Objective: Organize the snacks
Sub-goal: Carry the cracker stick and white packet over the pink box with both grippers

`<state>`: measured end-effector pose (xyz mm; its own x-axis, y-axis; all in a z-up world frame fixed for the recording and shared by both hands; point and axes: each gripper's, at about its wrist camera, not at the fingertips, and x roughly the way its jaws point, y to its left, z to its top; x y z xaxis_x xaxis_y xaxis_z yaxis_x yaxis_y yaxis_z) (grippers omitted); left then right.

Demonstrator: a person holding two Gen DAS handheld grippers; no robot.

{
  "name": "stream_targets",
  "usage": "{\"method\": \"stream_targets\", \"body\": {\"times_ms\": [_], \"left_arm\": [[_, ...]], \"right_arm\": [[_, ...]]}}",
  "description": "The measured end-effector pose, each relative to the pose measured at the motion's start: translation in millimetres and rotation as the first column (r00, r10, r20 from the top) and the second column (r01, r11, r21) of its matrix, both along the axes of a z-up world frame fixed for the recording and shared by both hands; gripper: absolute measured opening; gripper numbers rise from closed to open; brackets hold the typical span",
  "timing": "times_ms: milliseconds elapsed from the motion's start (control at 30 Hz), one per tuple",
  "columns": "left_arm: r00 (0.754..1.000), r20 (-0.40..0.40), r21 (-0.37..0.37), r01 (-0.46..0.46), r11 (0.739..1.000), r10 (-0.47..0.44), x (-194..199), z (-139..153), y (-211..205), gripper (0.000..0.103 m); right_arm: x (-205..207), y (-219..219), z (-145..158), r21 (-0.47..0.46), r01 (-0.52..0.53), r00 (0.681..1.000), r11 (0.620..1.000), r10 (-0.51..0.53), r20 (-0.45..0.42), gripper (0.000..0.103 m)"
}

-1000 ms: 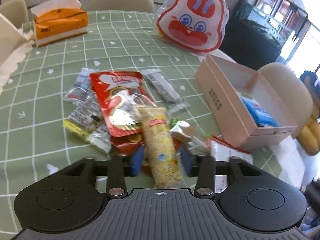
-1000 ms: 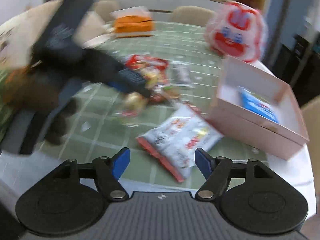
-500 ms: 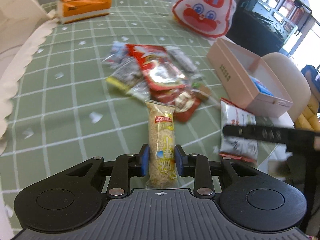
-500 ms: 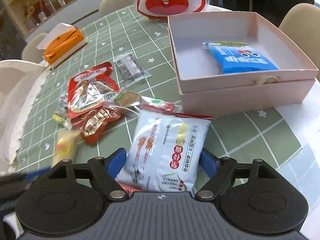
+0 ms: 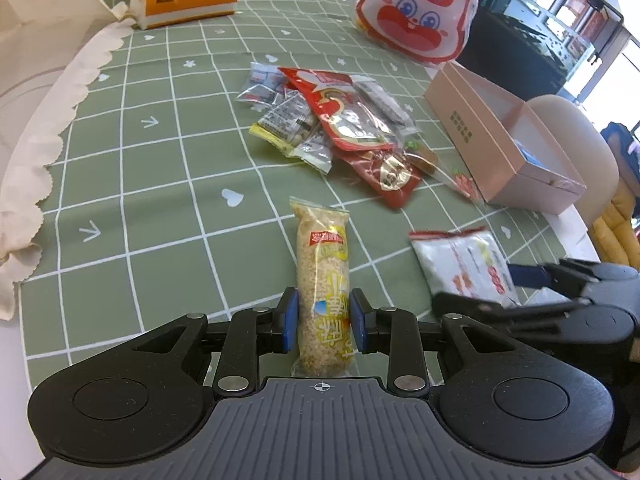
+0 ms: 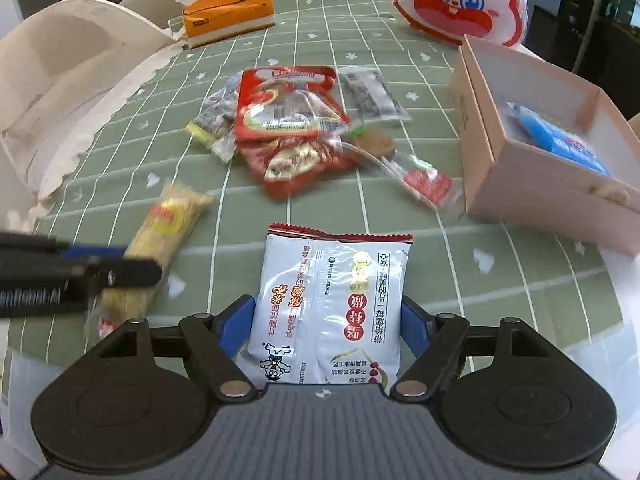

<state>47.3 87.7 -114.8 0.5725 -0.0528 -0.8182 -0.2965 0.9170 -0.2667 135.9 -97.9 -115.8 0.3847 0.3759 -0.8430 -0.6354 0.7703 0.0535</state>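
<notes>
— Green checked desk (image 5: pixel 160 208), inventory: what held, and where?

— Rice cracker stick (image 5: pixel 323 280), long axis running straight out, clamped in left gripper (image 5: pixel 324 322) fingers. White snack bag (image 6: pixel 332 308) lengthwise between right gripper (image 6: pixel 330 326) fingers, closing, pads apparently touching its sides. Pink box (image 6: pixel 532 184) lying ahead-right, nearer right hand.

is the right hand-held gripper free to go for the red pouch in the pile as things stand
Probably not yet. The right hand-held gripper has the white snack bag between its closing jaws, so it is occupied. The red pouch itself lies uncovered on top of the pile.
</notes>
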Motion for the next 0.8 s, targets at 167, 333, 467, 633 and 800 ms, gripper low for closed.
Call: {"method": "stream_targets", "body": {"times_ms": [167,333,467,633,800], "left_arm": [[1.0,-0.004,-0.022,0.007,1.0,-0.007,0.4,-2.0,3.4,0.033],[1.0,-0.002,-0.011,0.013,1.0,-0.013,1.4,-2.1,1.7,0.033],[1.0,-0.001,-0.005,0.019,1.0,-0.019,1.5,-2.2,0.5,0.033],[1.0,0.0,-0.003,0.023,1.0,-0.023,1.0,-2.2,0.1,0.033],[0.999,-0.003,0.032,0.046,0.998,-0.046,1.1,-1.8,-5.1,0.033]], "right_arm": [[-12.0,-10.4,-1.8,-0.011,0.016,1.0,1.0,-0.015,0.015,0.084],[-16.4,-1.0,-9.5,-0.025,0.022,1.0,0.999,-0.022,0.001,0.103],[-14.3,4.7,-9.7,-0.04,0.051,0.999,0.998,-0.051,-0.004,0.103],[-1.6,0.7,-4.8,-0.009,0.084,0.996,0.996,-0.085,-0.028,0.098],[3.1,3.7,-5.3,-0.032,0.115,0.993,0.993,-0.115,-0.003,0.089]]}}
